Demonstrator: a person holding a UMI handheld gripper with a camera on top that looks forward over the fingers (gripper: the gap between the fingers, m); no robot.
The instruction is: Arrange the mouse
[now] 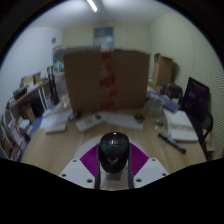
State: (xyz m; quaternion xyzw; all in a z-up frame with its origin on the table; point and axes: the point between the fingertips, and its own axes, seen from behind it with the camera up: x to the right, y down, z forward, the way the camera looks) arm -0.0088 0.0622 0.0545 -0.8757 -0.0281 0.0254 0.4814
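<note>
A black computer mouse [113,151] sits between my two fingers, its rounded back toward the camera, above the wooden table [60,142]. The purple pads [91,158] show on either side of it and lie against its flanks. My gripper [113,160] is shut on the mouse and holds it just above the near part of the table. The front of the mouse and the fingertips are hidden behind its body.
A large brown cardboard box [105,76] stands upright at the far side of the table. A white keyboard [91,122] lies in front of it. Papers [181,126] and a dark monitor [196,97] are to the right. Shelves with clutter [28,102] are to the left.
</note>
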